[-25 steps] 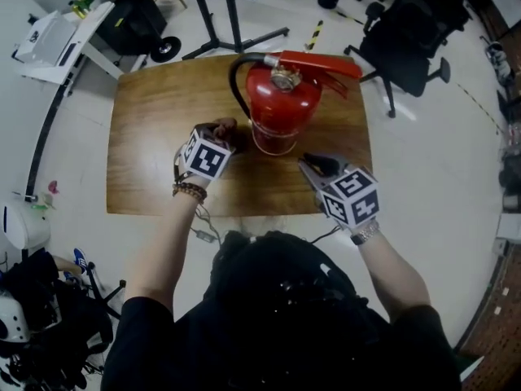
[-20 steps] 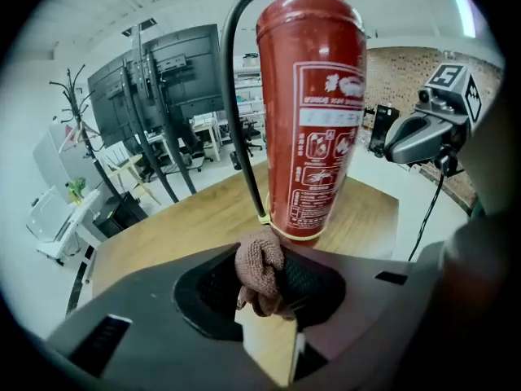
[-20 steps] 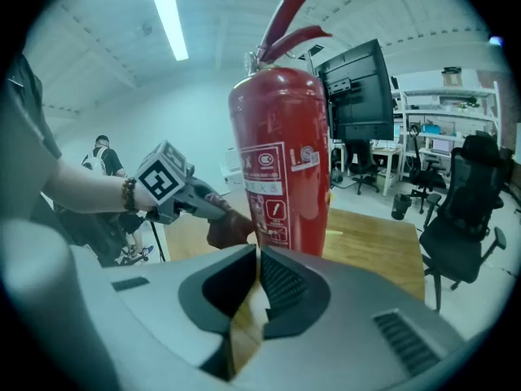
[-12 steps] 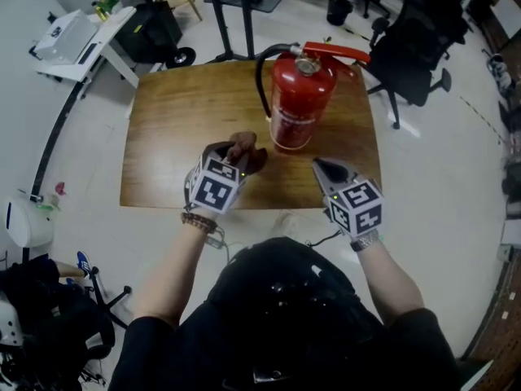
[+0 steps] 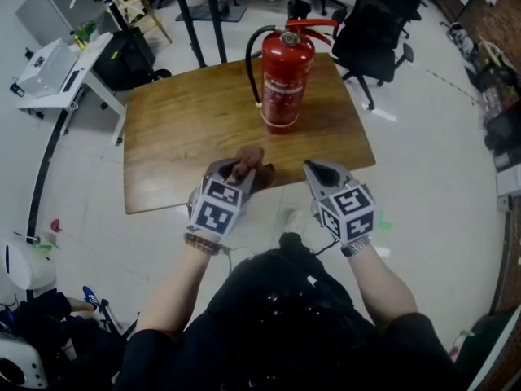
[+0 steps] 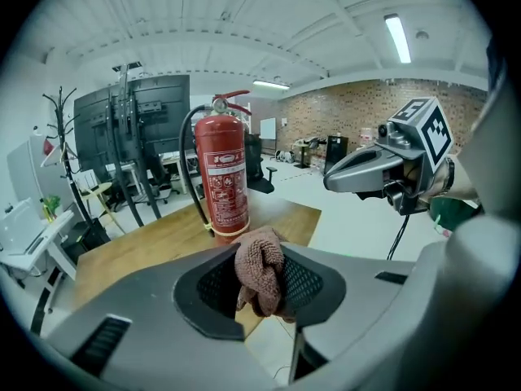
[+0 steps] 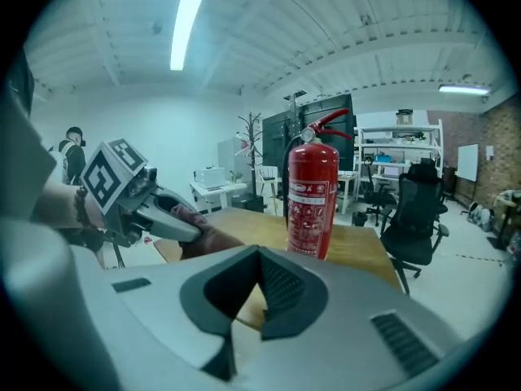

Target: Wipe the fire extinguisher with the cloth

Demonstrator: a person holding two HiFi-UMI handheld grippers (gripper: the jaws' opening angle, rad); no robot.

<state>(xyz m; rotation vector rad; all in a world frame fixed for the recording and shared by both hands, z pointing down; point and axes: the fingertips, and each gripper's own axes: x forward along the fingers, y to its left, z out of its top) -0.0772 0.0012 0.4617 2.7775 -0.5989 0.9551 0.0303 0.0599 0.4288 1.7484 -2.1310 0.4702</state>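
The red fire extinguisher (image 5: 285, 76) stands upright on the far side of the wooden table (image 5: 183, 133), its black hose curving down its left side. My left gripper (image 5: 238, 172) hangs over the table's near edge, shut on a bunched brown cloth (image 5: 248, 161). In the left gripper view the cloth (image 6: 260, 271) sticks up between the pads, with the extinguisher (image 6: 224, 173) well beyond it. My right gripper (image 5: 314, 170) is beside the left one, off the near edge, shut and empty; its tips (image 7: 259, 259) meet in the right gripper view. Both are apart from the extinguisher (image 7: 312, 198).
A black office chair (image 5: 374, 31) stands just past the table's far right corner. Black stand legs (image 5: 207, 15) rise behind the table. A white desk (image 5: 57, 63) and a black case are at the far left. White floor surrounds the table.
Both grippers have drawn back from the extinguisher's base to the table's near edge. The cloth has stayed in the left gripper. The extinguisher has not moved on the table.
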